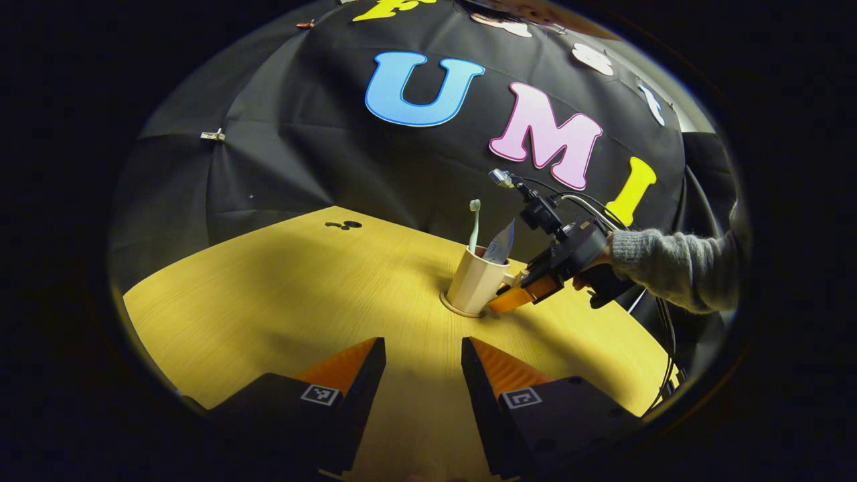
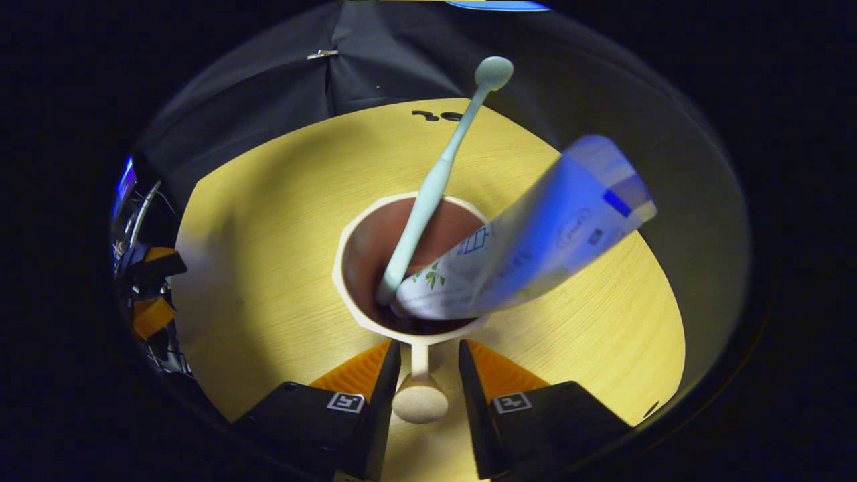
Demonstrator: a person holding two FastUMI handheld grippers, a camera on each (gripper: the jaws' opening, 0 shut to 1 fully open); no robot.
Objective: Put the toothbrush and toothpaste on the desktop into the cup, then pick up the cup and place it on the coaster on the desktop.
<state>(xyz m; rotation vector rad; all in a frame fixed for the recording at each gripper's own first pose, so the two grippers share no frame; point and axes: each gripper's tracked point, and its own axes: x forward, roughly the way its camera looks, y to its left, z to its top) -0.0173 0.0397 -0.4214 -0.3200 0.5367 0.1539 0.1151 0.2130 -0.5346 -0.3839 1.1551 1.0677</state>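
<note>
While the left hand-held gripper (image 1: 423,375) hovers with fingers apart over the bare desk (image 1: 281,301), ahead the cup (image 1: 474,281) sits on its coaster (image 1: 452,308), toothbrush (image 1: 475,224) and toothpaste (image 1: 499,245) inside, the right hand-held gripper (image 2: 428,375) straddling its handle without visibly pinching.

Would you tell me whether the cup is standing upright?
Upright: the cup stands on the coaster with the toothbrush sticking up.
</note>
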